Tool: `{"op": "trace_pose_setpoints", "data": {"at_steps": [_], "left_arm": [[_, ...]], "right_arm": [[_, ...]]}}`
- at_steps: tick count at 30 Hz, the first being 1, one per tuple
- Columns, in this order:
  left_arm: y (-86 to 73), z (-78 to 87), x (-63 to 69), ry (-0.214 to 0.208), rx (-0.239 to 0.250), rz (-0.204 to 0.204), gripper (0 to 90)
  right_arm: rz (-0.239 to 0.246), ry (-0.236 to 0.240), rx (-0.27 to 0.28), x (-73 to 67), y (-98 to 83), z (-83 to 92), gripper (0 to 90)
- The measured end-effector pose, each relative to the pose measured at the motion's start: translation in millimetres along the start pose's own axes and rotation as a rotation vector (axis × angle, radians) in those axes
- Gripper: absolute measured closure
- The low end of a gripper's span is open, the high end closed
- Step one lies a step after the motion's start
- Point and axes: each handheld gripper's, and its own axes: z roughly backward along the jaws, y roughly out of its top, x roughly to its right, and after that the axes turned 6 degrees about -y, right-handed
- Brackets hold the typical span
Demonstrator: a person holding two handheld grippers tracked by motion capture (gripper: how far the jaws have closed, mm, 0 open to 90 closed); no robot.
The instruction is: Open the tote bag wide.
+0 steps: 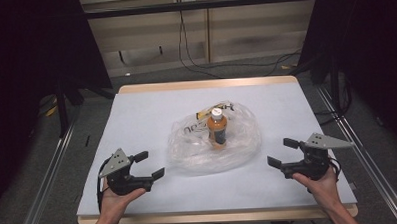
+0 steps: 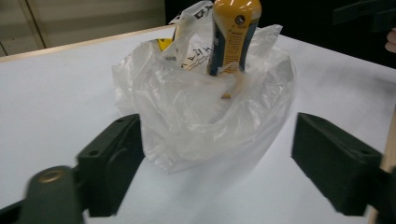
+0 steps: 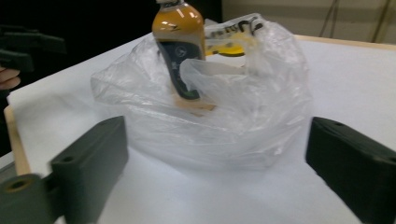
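At lower left of the high view, the left gripper [image 1: 149, 164] gapes wide and empty; the right gripper [image 1: 284, 151] mirrors it at lower right. Between them, mid-frame, the bag [image 1: 215, 139] slumps around an upright bottle [image 1: 217, 127] (capped). Likely next: each closing on a bag edge.

Print on the plastic bag [image 1: 215, 141] and bottle label [image 2: 232, 44] is unreadable

Black cables [image 1: 195, 62] are trailing over the grey floor [image 1: 150, 73] beyond the white-topped, wood-edged table [image 1: 205, 84]; dark curtains [image 1: 29, 58] are hanging left and right.
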Motion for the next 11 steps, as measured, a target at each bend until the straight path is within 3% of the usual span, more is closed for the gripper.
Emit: {"op": "trace_pose_setpoints", "data": {"at_steps": [2, 7, 11], "left_arm": [[-6.1, 1.0, 0.2, 0.014, -0.005, -0.008, 9.9], [-14.5, 2.4, -2.3, 0.038, -0.031, 0.021, 6.0], [-12.8, 9.5, -2.0, 0.054, 0.011, 0.005, 5.4]], "right_arm": [[-0.014, -0.002, 0.021, -1.3, -3.4, 6.6, 2.5], [0.001, -0.079, 0.075, -1.7, -15.2, 16.2, 0.1], [0.010, -0.125, 0.116, 1.3, -17.4, 19.7, 0.0]]}}
